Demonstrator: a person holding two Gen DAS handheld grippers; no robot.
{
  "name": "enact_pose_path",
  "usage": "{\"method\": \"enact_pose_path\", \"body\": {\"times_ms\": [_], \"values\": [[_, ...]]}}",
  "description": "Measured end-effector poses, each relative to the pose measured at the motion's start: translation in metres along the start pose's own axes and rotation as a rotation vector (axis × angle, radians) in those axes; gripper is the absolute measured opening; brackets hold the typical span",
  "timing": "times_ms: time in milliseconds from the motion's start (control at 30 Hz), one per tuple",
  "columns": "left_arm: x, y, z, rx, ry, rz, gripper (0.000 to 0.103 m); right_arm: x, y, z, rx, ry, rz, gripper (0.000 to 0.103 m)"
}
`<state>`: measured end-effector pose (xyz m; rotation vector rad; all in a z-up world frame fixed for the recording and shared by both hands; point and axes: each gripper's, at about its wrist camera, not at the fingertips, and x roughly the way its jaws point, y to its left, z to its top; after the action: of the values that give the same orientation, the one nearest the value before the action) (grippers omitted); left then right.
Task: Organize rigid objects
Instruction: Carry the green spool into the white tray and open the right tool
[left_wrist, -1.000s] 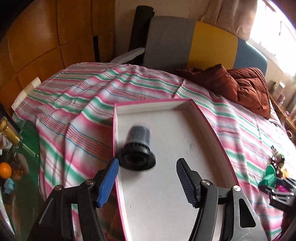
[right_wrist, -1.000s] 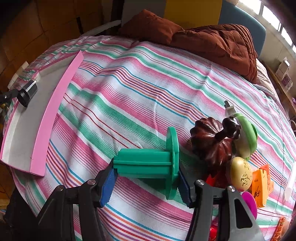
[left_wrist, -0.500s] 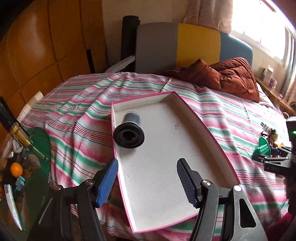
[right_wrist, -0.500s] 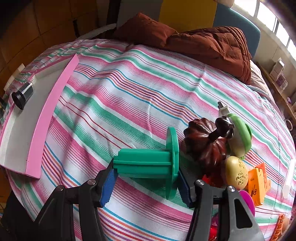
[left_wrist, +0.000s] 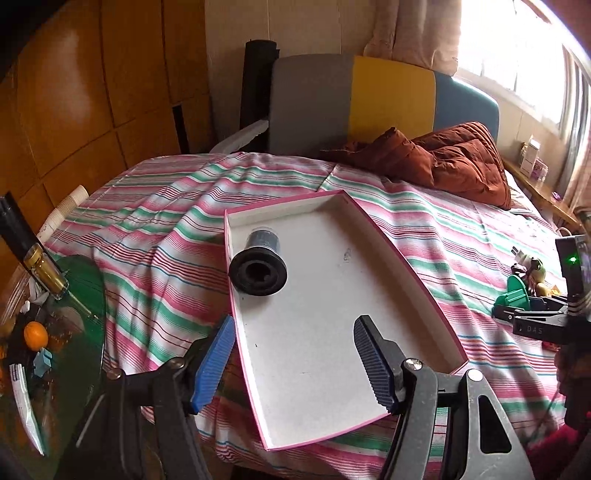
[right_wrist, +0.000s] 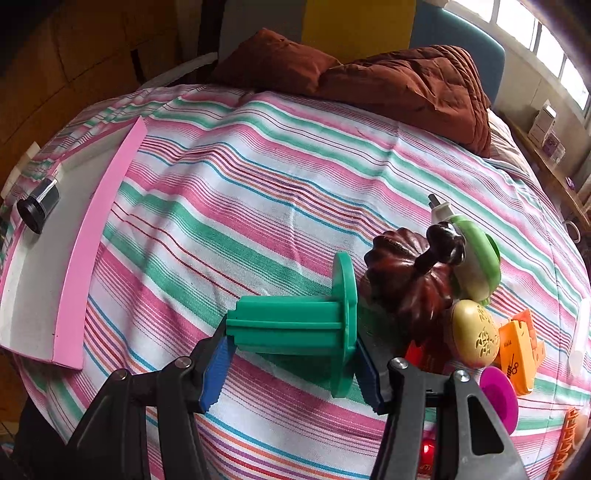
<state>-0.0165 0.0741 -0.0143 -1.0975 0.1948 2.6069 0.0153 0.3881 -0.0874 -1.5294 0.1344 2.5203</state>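
Note:
A pink-edged white tray (left_wrist: 388, 243) lies on the striped bed, and a black cylindrical part (left_wrist: 258, 267) rests on its side in the tray's far left corner. My left gripper (left_wrist: 293, 363) hovers open over the tray's near end, nothing between its blue pads. In the right wrist view my right gripper (right_wrist: 291, 360) is shut on a green plastic spool (right_wrist: 295, 321), held by its two ends just above the bedspread. The tray (right_wrist: 96, 243) and the black part (right_wrist: 37, 205) appear there at far left. The green spool (left_wrist: 517, 295) in my right gripper also shows at the left view's right edge.
A pile of small objects sits right of the spool: a dark brown pumpkin-shaped piece (right_wrist: 410, 280), a green and white item (right_wrist: 476, 266), a yellow egg (right_wrist: 476, 332), orange pieces (right_wrist: 517, 343), a magenta disc (right_wrist: 498, 398). A brown quilt (left_wrist: 454, 162) lies by the headboard. A cluttered green table (left_wrist: 48, 325) stands left of the bed.
The left gripper has pulled back from the black part, which now lies still in the tray's corner. The right gripper stays put with the green spool.

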Motion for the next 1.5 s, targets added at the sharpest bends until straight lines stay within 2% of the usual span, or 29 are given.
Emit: {"method": "enact_pose_path", "body": {"times_ms": [267, 667, 1067, 1367, 1500], "values": [[-0.002, 0.009, -0.003, -0.021, -0.001, -0.005, 0.069, -0.027, 0.029, 0.014, 0.045, -0.073, 0.076, 0.059], [0.002, 0.02, -0.009, -0.043, 0.015, -0.007, 0.069, -0.065, 0.118, 0.044, -0.099, -0.165, 0.228, 0.059], [0.007, 0.038, -0.014, -0.084, 0.021, 0.009, 0.069, -0.044, 0.175, 0.063, -0.204, -0.107, 0.285, 0.059], [0.016, 0.051, -0.017, -0.11, 0.057, 0.044, 0.069, -0.01, 0.208, 0.093, -0.251, -0.072, 0.248, 0.059], [0.019, 0.053, -0.018, -0.125, 0.066, 0.045, 0.069, 0.015, 0.218, 0.109, -0.231, -0.023, 0.238, 0.059]]}}
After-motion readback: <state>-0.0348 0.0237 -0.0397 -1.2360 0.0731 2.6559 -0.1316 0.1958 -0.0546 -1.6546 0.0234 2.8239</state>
